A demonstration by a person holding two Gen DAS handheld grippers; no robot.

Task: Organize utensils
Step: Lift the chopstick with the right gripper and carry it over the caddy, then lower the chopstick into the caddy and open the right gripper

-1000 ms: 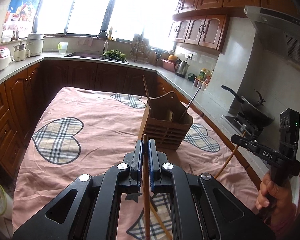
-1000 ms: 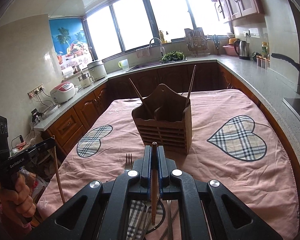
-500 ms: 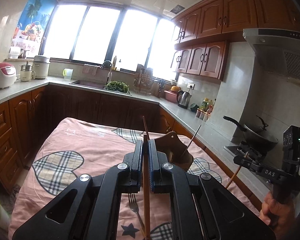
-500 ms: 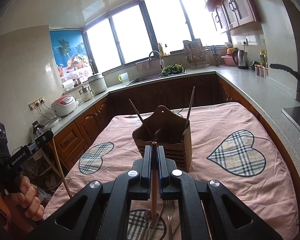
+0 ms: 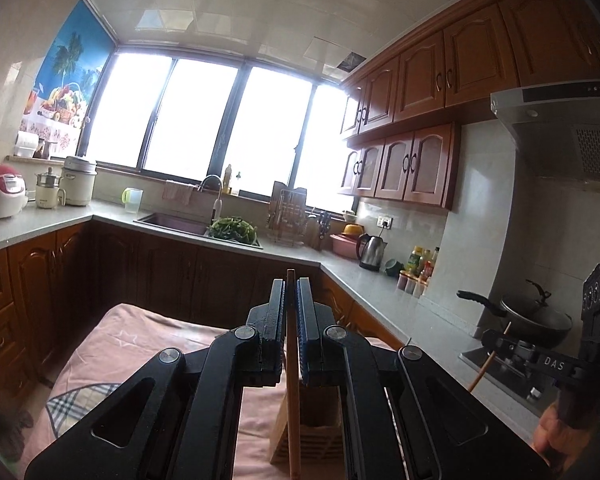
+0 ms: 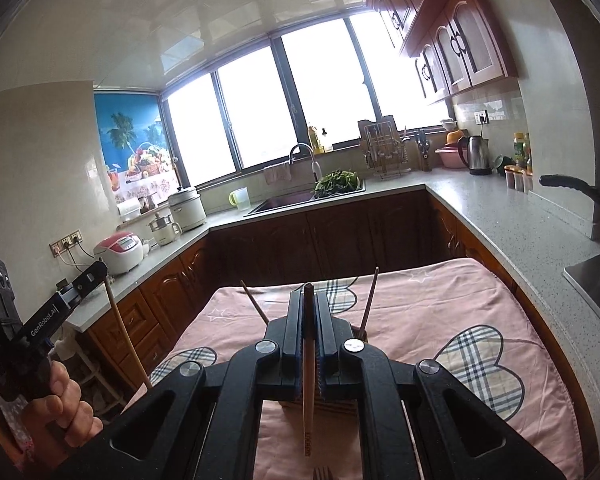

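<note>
My left gripper (image 5: pixel 291 286) is shut on a wooden chopstick (image 5: pixel 291 392) that hangs down between its jaws. Below it a wooden utensil holder (image 5: pixel 296 446) stands on the table, mostly hidden by the gripper body. My right gripper (image 6: pixel 309 296) is shut on another wooden chopstick (image 6: pixel 308 392), raised above the table. Two chopsticks (image 6: pixel 367 304) stick up out of the holder, which is hidden behind the right gripper. The left gripper also shows in the right wrist view (image 6: pixel 96 274), and the right gripper shows in the left wrist view (image 5: pixel 496 338).
The table has a pink cloth (image 6: pixel 440 312) with plaid hearts. A fork (image 6: pixel 322 472) lies near the front edge. Counters (image 6: pixel 512 216) run around three sides with a sink (image 6: pixel 280 202), kettle (image 6: pixel 474 156), rice cooker (image 6: pixel 120 250) and a wok (image 5: pixel 536 318) on the stove.
Both grippers have risen and tilted upward with their chopsticks. The holder has dropped low in both views and is largely hidden behind the gripper bodies.
</note>
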